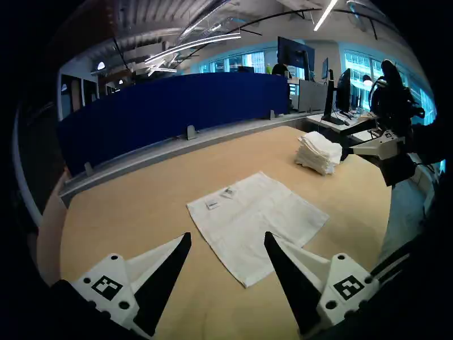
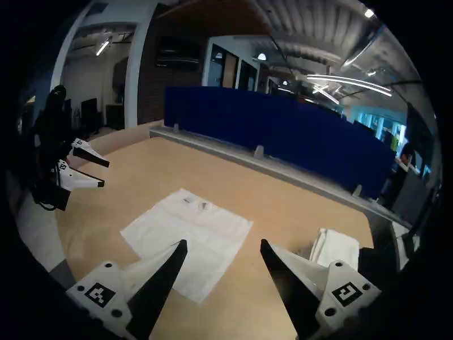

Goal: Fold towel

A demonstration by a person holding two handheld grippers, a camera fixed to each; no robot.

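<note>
0 folds evident: towel (image 1: 257, 224) lies flat, spread open at frame centre on table (image 1: 130, 204), tags up near far edge. All folding judged left to do. Stack of folded towels (image 1: 318, 152) sits upper right, well apart. Left gripper (image 1: 226, 234) hovers above near towel edge, fingers wide, empty. Right gripper (image 2: 222, 242) hovers over its own near edge, fingers wide, nothing held.

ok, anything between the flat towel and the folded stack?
Nothing: just bare tabletop between the flat towel and the folded stack, as the left gripper view shows.
</note>
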